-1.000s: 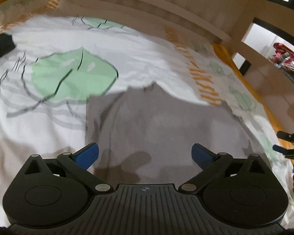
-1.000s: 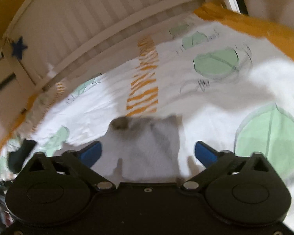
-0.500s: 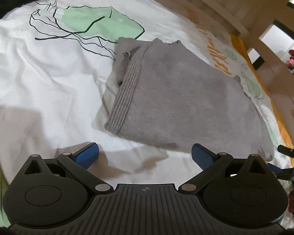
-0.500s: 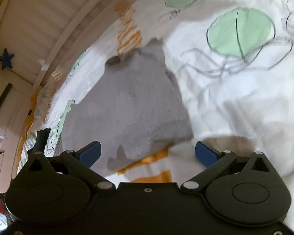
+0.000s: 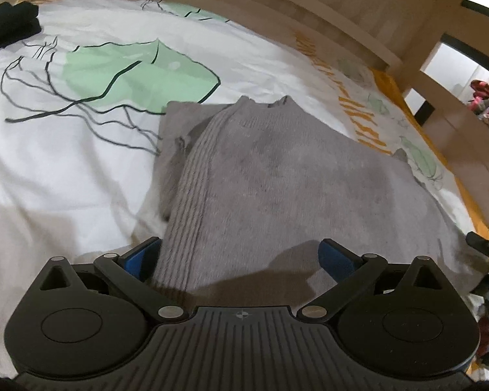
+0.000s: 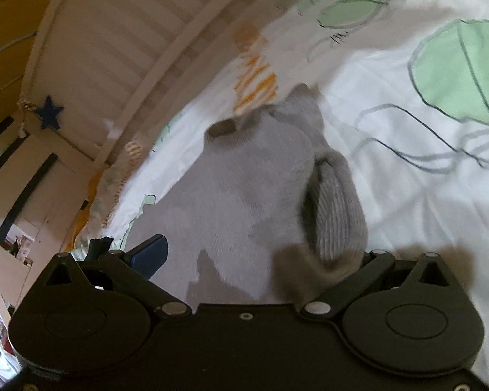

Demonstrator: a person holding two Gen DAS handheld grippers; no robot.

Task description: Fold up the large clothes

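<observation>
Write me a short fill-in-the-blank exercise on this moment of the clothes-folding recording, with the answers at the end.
1. The folded sweater is ____ in colour.
2. It lies on a white bedsheet printed with ____ leaf shapes.
3. The left gripper has its jaws ____, with the sweater's near edge between them.
4. At the far left of the left wrist view lies a ____ piece of clothing.

Missing words: grey; green; open; black
</observation>
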